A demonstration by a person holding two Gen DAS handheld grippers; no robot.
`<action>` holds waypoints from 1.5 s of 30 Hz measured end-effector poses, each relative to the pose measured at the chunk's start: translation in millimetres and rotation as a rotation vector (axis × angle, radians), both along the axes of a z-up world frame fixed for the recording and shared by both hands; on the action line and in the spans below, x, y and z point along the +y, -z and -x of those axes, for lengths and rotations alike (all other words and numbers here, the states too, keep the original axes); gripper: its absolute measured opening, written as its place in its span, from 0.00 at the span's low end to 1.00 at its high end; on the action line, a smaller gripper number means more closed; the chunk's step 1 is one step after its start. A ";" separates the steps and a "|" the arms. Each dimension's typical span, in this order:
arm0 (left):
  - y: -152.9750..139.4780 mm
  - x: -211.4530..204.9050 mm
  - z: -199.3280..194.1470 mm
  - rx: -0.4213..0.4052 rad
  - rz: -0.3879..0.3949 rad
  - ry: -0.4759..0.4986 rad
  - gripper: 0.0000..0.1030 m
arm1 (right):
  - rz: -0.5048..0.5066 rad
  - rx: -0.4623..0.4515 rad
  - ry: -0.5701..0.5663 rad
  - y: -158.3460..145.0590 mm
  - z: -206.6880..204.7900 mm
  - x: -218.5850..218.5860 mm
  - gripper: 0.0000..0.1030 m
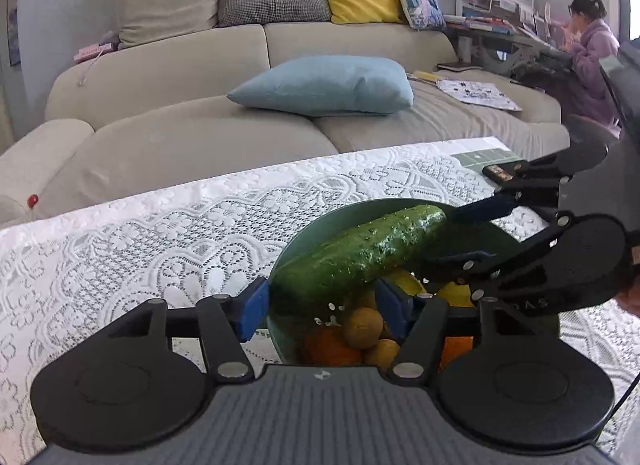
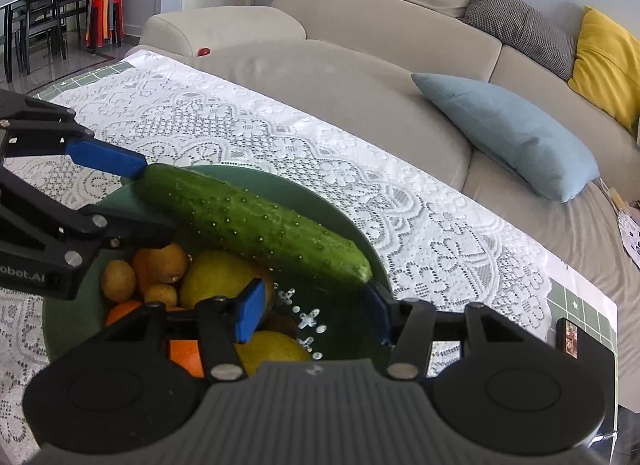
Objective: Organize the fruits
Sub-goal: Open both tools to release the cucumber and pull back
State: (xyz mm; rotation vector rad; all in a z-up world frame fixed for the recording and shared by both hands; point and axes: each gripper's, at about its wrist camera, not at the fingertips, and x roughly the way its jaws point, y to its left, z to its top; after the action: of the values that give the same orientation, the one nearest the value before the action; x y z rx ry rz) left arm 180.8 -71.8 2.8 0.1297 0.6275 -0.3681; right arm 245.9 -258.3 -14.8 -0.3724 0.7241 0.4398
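- Cucumber [image 1: 360, 255] lies across the green bowl [image 2: 340, 209] on top of the other fruit, running from 10 o'clock to 4 o'clock in the right wrist view.
- Beneath it sit a lemon [image 2: 218, 277], small brown fruits [image 2: 118, 280] and oranges [image 2: 184, 357].
- Left gripper [image 1: 320, 309]: fingers spread on either side of one end of the cucumber, pads not visibly pressing it.
- Right gripper [image 2: 314, 315]: fingers apart, its right pad [image 2: 378, 315] at the cucumber's other tip; whether it touches I cannot tell.
- The bowl stands on a white lace tablecloth [image 2: 280, 145], a sofa [image 1: 192, 77] at 12 o'clock.
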 end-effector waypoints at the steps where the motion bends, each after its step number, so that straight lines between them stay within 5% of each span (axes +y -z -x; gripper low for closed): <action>1: -1.3 1.3 1.4 -0.007 0.007 -0.001 0.70 | -0.003 -0.001 0.003 -1.3 1.1 -0.1 0.51; 5: -10.3 4.0 9.5 -0.036 0.011 -0.011 0.70 | -0.014 -0.009 0.026 -10.4 9.2 0.3 0.56; 15: -47.4 21.0 55.3 -0.164 0.019 -0.121 0.75 | -0.179 -0.100 0.068 -54.0 61.6 5.0 0.88; 23: -60.0 39.7 93.7 -0.263 0.026 -0.271 0.82 | -0.407 -0.160 0.133 -79.2 109.1 6.8 0.95; 31: -59.0 44.5 127.9 -0.352 -0.010 -0.358 0.87 | -0.528 -0.236 0.217 -70.0 159.5 16.2 0.96; 45: -23.2 52.6 151.6 -0.204 -0.034 -0.408 0.88 | -0.449 -0.223 0.359 -30.0 192.1 30.1 0.96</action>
State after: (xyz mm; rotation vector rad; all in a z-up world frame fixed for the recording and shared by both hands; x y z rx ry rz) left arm 29.2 -19.2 25.9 0.0677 0.4441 0.0502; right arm 53.8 -228.3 15.3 0.1309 0.4435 0.2047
